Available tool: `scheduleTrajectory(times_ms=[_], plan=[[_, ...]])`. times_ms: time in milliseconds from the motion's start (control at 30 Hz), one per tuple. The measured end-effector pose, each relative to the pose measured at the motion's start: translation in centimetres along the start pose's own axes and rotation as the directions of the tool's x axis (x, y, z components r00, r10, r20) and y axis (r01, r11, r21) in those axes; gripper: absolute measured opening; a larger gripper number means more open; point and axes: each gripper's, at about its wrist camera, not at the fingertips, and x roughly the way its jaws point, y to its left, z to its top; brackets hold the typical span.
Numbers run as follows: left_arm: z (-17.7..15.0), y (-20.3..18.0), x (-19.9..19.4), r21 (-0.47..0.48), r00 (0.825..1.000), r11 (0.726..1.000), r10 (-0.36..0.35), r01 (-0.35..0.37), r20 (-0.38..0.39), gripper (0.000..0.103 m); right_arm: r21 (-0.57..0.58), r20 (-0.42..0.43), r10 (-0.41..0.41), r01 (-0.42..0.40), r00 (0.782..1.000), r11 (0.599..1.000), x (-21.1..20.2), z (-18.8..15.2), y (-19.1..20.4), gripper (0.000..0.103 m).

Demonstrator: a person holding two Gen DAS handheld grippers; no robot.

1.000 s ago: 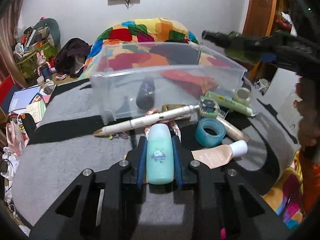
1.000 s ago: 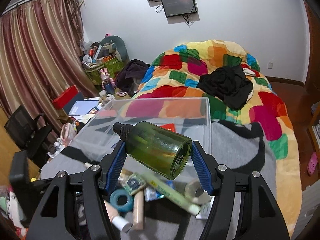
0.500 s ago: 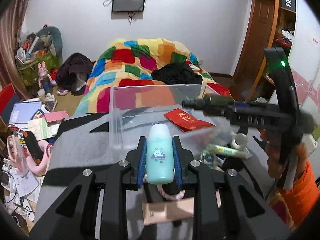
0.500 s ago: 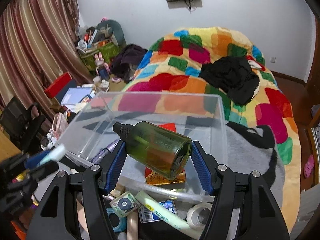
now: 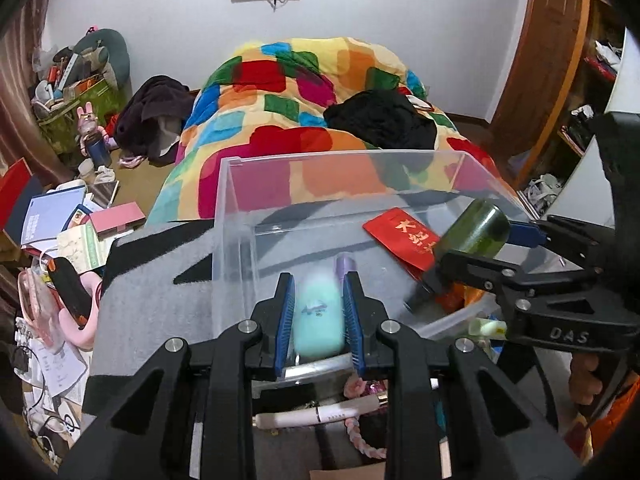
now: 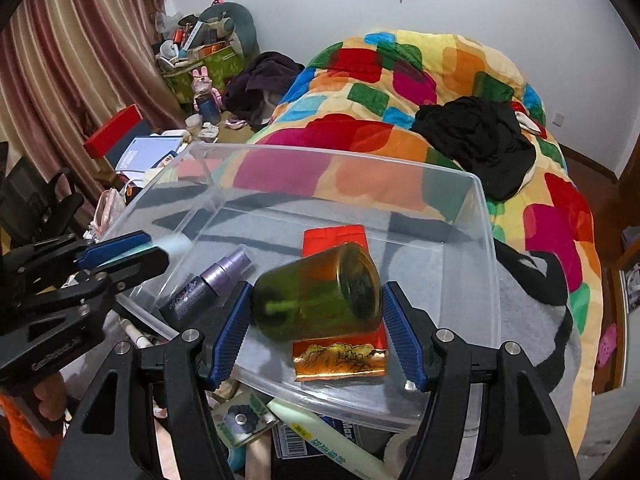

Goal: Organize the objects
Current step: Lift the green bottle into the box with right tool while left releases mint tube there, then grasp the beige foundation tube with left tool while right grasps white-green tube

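i hold both tools over the clear bin [image 6: 490, 280], which sits on the grey blanket [image 5: 160, 300]. my left gripper [image 5: 319, 312] is pinched on the mint bottle [image 5: 319, 318], pads pressed to both its sides, just above the bin's near-left corner. my right gripper [image 6: 316, 316] stands wider and clamps the green bottle [image 6: 320, 292] lying sideways between its pads, above the middle of the bin. already in the bin lie a purple spray bottle [image 6: 208, 286] near its left wall and a red envelope [image 6: 334, 236] towards its far side, with a gold-printed packet [image 6: 340, 360] under the green bottle.

what worries me: the green bottle is round and looks like glass, gripped across its body, so i judge it could roll out of the pads or land hard on the packet if i let go from up here. my two tools sit close over the bin, and they could knock together. the mint bottle could drop onto the purple spray bottle and tip against the bin wall.
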Motion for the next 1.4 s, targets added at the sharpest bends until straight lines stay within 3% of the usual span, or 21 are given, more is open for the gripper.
scheduleTrajectory(times_ms=[200,300,367,667,767,933,1167,1400], plan=[[0.0,-0.2,-0.4,0.012,1.000,1.000,0.016,-0.016,0.010,0.026,0.004,0.015,-0.007,0.007,1.000,1.000,-0.8,-0.3,0.0,0.064],[-0.3,-0.4,-1.3,0.020,0.999,1.000,0.014,-0.014,0.031,0.036,0.015,0.040,0.001,-0.002,0.999,1.000,-1.9,-0.6,-0.2,0.067],[-0.5,-0.7,-2.0,0.031,0.998,0.999,0.018,-0.020,0.053,0.048,0.016,0.061,0.001,-0.002,0.998,1.000,-2.9,-0.9,-0.2,0.068],[-2.2,-1.6,-5.2,0.071,0.995,0.997,-0.007,0.000,0.098,0.071,0.000,0.145,0.000,0.000,0.989,1.000,-7.1,-3.2,-0.7,0.073],[-3.7,-2.1,-5.8,0.091,0.996,0.996,-0.016,0.008,0.092,0.078,-0.006,0.148,-0.033,0.034,0.988,0.999,-7.9,-4.5,-1.5,0.074],[-6.5,-2.9,-5.7,0.125,0.998,0.991,-0.043,0.037,0.044,0.081,0.000,0.098,-0.079,0.079,0.992,0.997,-7.9,-7.5,-3.4,0.074],[-10.6,-5.3,-4.5,0.195,0.994,0.975,-0.095,0.104,-0.055,0.081,-0.012,0.015,-0.054,0.054,0.998,0.998,-6.1,-10.6,-4.0,0.073],[-10.4,-8.5,-3.3,0.277,0.989,0.950,-0.130,0.146,-0.073,0.081,-0.080,-0.002,-0.015,0.014,1.000,0.997,-5.1,-10.9,-2.6,0.055]])
